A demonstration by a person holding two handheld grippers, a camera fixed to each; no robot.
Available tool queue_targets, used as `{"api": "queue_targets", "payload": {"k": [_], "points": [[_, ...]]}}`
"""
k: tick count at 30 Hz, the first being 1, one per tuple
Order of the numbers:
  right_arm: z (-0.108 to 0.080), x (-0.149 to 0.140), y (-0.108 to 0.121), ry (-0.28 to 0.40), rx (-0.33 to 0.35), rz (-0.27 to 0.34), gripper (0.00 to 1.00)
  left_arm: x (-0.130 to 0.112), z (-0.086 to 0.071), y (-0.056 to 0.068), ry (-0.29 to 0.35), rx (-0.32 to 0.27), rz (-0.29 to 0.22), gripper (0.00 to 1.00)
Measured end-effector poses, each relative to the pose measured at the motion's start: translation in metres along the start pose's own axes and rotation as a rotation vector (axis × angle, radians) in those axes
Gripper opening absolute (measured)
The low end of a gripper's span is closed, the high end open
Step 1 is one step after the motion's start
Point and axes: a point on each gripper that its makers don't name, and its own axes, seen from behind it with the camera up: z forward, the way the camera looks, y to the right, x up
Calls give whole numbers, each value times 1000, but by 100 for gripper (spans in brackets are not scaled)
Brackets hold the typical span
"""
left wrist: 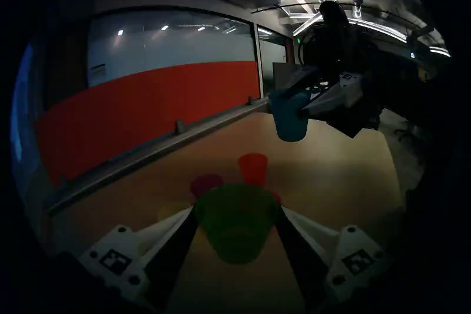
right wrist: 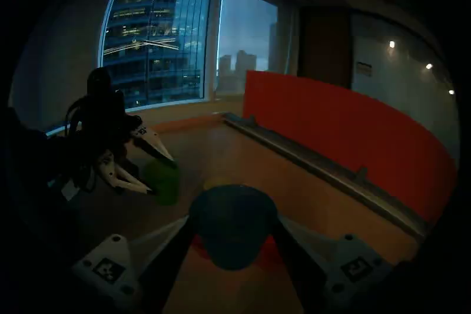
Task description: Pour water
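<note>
Fingers of my left gripper (left wrist: 237, 215) pinch the green cup (left wrist: 236, 237), right gripper (right wrist: 234, 220) pinches the blue cup (right wrist: 233, 237); both upright, blue well apart ahead-right of green, so closing that gap likely comes first.

five cups (left wrist: 237, 234) (left wrist: 290, 116) (left wrist: 253, 168) (left wrist: 206, 184) (left wrist: 169, 212), two grippers (left wrist: 237, 211) (right wrist: 234, 217)

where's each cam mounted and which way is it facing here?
Left gripper view: rides the left tool, facing across the wooden table toward the orange wall; its own fingers clamp a green cup, right tool beyond with a blue cup.
Right gripper view: rides the right tool, facing the windows; its fingers clamp the blue cup, left tool at far left.
Shared: both tools, both cups, table, orange wall.
</note>
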Motion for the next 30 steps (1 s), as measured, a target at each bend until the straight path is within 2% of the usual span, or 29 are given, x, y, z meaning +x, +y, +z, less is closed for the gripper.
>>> {"api": "queue_targets", "payload": {"k": [15,30], "points": [[16,-38,-1,-87,5,-13,93,-33,13,1,-102,-22,8,88],[27,-81,-4,-166,21,-12,94,-62,18,0,-192,-32,31,88]]}}
